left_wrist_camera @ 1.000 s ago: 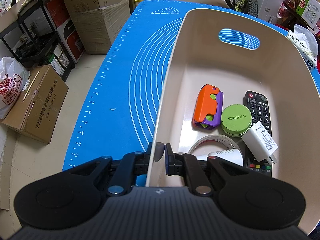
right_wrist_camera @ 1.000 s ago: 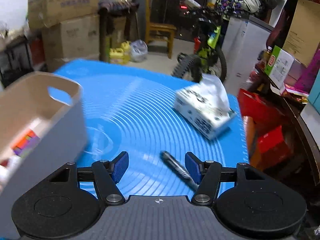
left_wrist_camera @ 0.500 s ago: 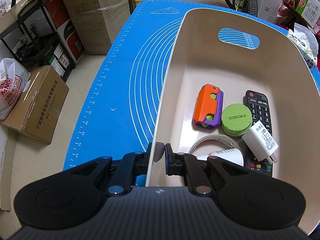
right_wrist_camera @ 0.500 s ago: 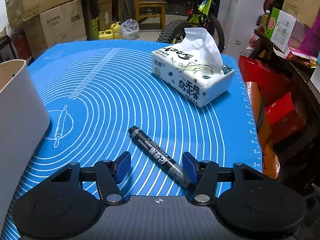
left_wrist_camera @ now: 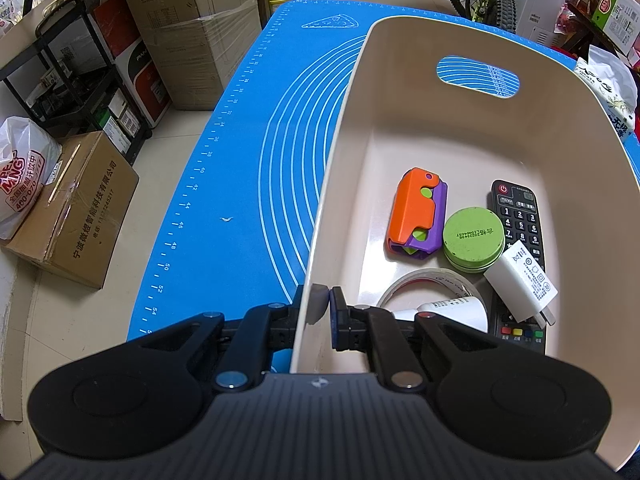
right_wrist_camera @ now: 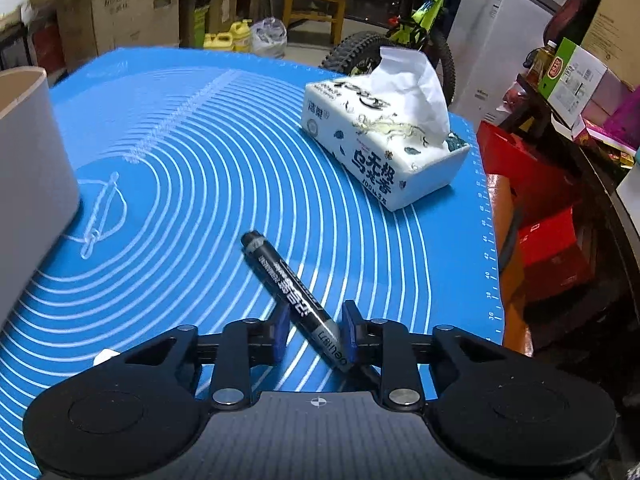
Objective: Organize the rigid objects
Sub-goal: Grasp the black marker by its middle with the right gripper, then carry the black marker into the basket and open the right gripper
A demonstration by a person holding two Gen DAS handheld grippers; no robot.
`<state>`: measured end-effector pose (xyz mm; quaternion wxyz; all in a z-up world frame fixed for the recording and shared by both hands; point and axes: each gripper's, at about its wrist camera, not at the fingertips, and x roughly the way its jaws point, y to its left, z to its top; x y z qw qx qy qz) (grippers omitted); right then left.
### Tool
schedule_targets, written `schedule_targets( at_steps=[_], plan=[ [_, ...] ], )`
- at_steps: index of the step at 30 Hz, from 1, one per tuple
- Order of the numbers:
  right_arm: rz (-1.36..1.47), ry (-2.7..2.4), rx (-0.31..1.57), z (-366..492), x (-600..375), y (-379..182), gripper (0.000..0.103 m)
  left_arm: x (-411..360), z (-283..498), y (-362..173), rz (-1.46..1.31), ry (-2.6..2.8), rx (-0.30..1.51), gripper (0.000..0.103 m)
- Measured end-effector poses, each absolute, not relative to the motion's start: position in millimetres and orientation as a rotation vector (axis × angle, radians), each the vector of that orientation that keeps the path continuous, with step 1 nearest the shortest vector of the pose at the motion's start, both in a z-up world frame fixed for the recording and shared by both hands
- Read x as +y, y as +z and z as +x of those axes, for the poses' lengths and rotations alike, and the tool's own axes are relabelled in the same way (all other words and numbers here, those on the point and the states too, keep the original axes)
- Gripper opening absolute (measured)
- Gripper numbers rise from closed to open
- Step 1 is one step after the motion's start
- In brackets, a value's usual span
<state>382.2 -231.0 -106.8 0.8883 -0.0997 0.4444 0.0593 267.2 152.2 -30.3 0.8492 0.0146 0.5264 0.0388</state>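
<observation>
- The left tongs are clenched on the near rim of the cream bin, one finger outside the wall and one inside.
- Inside the bin lie an orange-and-purple toy, a green tin, a black remote, a white charger, a tape roll and a white tube, all crowded at the end nearer the tongs; the bin's far end, below its handle slot, is bare floor.
- The right tongs are open around the black marker, which lies slantwise on the blue mat; its near end sits between the fingers, close against the right one, with a gap at the left.
- From the marker, the bin's outer wall stands well apart to the left, and a tissue box sits beyond it to the right, near the mat's right edge.
- The mat covers the bench; cardboard boxes, a bicycle and a wooden chair stand around it.
</observation>
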Motion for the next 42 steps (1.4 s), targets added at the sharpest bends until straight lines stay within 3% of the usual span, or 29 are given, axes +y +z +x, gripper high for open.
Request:
schedule_targets(
  at_steps=[6,7,11,13,22,42],
  plan=[
    [-0.152,0.15,0.929,384.4,-245.4,-108.4,0.048,152.1,267.3,-30.3,0.03,0.082,1.109,0.012],
    [-0.14,0.15,0.935,385.1,-246.5,-107.9,0.041,152.0,267.3,-30.3,0.03,0.082,1.109,0.012],
    [-0.159,0.164,0.944,382.1,-242.6,-105.7,0.036,152.1,267.3,-30.4,0.03,0.082,1.109,0.012],
    [-0.157,0.201,0.948,377.8,-243.9,-102.1,0.026,151.9,267.3,-30.4,0.031,0.082,1.109,0.012],
    [-0.147,0.242,0.92,365.2,-234.5,-88.1,0.024,151.8,267.1,-29.8,0.03,0.082,1.109,0.012],
    [-0.222,0.467,0.599,288.9,-108.1,48.5,0.024,152.7,266.6,-29.5,0.027,0.085,1.11,0.012]
  ],
)
